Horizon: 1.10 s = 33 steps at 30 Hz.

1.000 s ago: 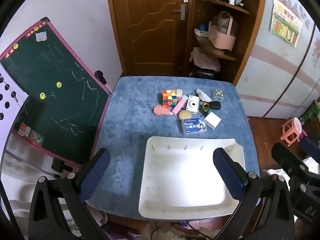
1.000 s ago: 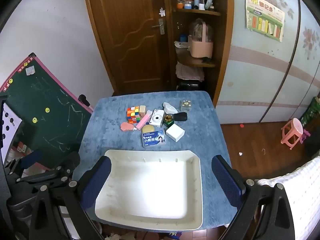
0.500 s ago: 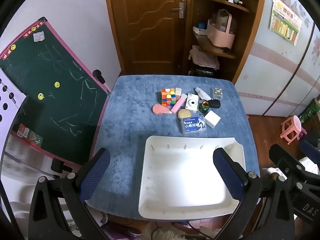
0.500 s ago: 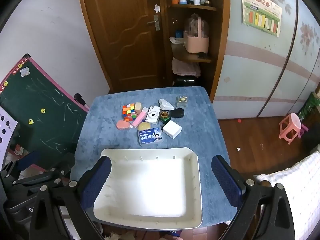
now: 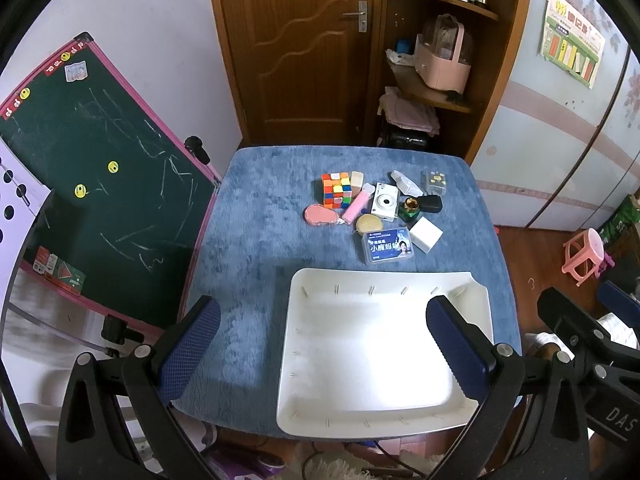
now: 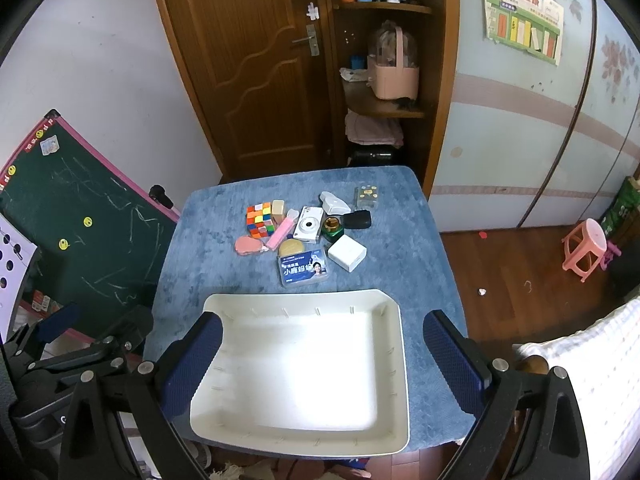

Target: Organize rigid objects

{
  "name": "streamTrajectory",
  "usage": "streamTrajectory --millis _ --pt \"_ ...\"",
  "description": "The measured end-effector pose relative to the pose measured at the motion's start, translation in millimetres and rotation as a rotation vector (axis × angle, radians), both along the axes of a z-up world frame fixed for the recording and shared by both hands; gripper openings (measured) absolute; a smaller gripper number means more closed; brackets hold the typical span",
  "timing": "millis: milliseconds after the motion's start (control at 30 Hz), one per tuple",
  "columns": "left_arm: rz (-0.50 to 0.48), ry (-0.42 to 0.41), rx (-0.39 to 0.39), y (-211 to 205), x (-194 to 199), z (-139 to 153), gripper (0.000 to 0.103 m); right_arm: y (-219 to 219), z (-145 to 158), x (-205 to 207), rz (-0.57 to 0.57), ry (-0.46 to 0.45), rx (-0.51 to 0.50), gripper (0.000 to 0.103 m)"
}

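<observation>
An empty white tray (image 5: 304,360) (image 6: 396,360) lies at the near edge of a blue-covered table (image 5: 256,216) (image 6: 200,248). Beyond it sits a cluster of small objects: a colourful cube (image 5: 336,189) (image 6: 261,219), a white camera (image 5: 384,202) (image 6: 308,224), a blue card case (image 5: 386,245) (image 6: 303,267), a white box (image 5: 426,234) (image 6: 347,253), a pink oval (image 5: 319,215) (image 6: 248,246) and a green jar (image 5: 410,208) (image 6: 332,227). My left gripper (image 5: 322,352) and right gripper (image 6: 322,356) hover open above the tray's near end, holding nothing.
A green chalkboard (image 5: 88,168) (image 6: 76,216) leans at the table's left side. A wooden door (image 5: 296,48) and shelf unit (image 5: 436,52) stand behind. A pink stool (image 5: 584,256) (image 6: 586,248) is on the floor at right.
Both views have pulled back and risen slightly, so the table and objects look a little farther away. Nothing on the table moved; both grippers stay open.
</observation>
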<state>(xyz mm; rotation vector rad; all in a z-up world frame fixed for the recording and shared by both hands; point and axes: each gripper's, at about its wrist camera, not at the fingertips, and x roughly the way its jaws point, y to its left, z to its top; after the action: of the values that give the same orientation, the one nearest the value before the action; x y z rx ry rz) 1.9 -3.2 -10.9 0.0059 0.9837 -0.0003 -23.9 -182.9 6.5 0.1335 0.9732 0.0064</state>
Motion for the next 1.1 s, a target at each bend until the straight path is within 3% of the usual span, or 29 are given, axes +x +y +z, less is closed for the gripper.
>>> streamTrajectory --millis 1100 --pt "-0.002 0.007 0.005 -1.7 -2.1 -3.4 0.102 -0.9 0.1 2.6 0.001 -0.007 0.002 0.101"
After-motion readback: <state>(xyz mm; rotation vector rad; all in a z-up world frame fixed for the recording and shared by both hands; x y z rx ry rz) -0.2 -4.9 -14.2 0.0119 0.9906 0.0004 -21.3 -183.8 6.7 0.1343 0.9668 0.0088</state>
